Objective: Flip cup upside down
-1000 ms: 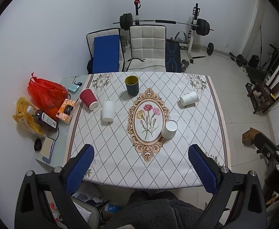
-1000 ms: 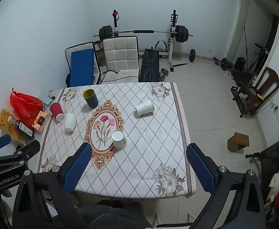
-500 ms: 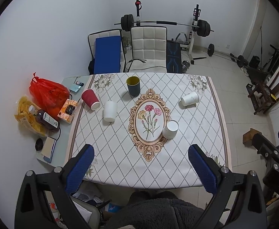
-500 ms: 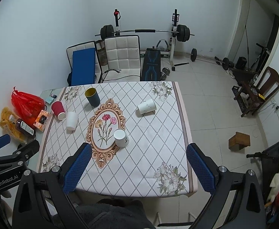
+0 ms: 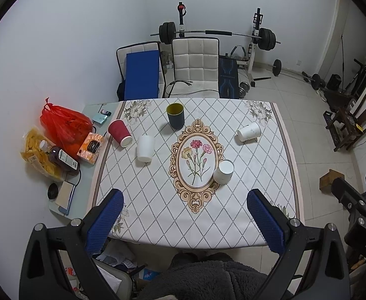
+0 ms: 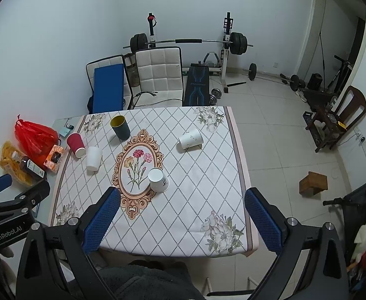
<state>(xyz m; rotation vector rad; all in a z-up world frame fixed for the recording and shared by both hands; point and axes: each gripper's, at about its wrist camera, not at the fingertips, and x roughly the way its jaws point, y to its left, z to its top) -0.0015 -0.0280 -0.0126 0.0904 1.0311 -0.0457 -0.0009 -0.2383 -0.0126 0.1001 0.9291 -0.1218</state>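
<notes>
Your left gripper [image 5: 183, 215] and right gripper [image 6: 181, 213] hung with jaws wide apart, empty, above the table's [image 5: 233, 225] near edge. Listed: dark cup [image 5: 175, 116] upright at the far side; red cup [image 5: 119, 133], three white cups nearby; nothing stood between.

Near half of the table [image 5: 158, 225] lies bare, the only obstacle there an inverted white cup [image 5: 223, 172] beside the floral medallion [image 5: 195, 161]; four more cups stand or lie across the far half.
</notes>
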